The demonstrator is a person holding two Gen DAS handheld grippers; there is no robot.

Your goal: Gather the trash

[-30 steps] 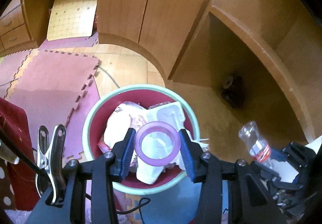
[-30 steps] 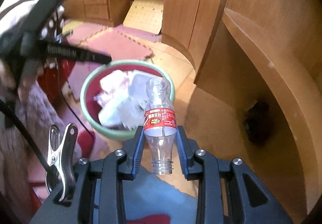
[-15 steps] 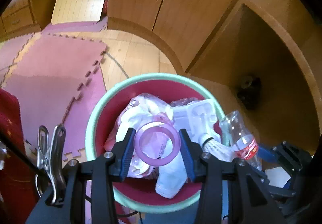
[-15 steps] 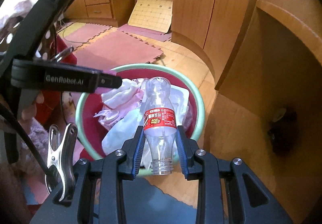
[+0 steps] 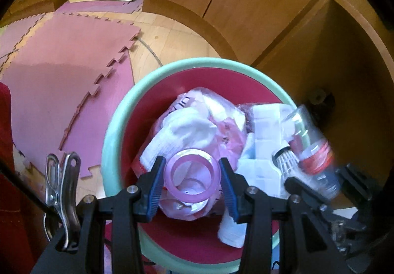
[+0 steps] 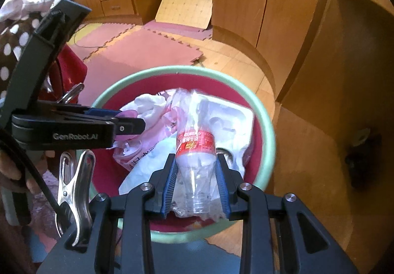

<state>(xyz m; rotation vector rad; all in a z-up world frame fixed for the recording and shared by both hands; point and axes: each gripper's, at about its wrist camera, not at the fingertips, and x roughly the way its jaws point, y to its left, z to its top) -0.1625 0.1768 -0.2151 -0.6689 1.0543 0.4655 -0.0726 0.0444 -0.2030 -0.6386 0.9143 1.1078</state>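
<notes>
My left gripper (image 5: pixel 192 176) is shut on a purple plastic ring (image 5: pixel 192 179), held just above the trash in a round bin with a mint green rim (image 5: pixel 115 126) and red lining. Crumpled white and pink bags (image 5: pixel 197 126) and a white plastic tray (image 5: pixel 266 131) fill the bin. My right gripper (image 6: pixel 195 175) is shut on a clear plastic bottle with a red label (image 6: pixel 194 143), neck toward the camera, over the bin rim (image 6: pixel 268 131). In the right wrist view the left gripper (image 6: pixel 128 124) reaches in from the left. The bottle (image 5: pixel 312 148) shows at the right of the left wrist view.
The bin stands on a wooden floor beside wooden cabinets (image 6: pixel 246 3). Pink foam floor mats (image 5: pixel 61 57) lie to the left. A shuttlecock (image 5: pixel 285 160) rests in the bin. A dark nook (image 6: pixel 357 146) opens at the right. A hand (image 6: pixel 14 175) holds the left gripper.
Both grippers have come down toward the bin, which looks larger now. The bottle has moved from beside the bin to over its contents. Both grips are unchanged.
</notes>
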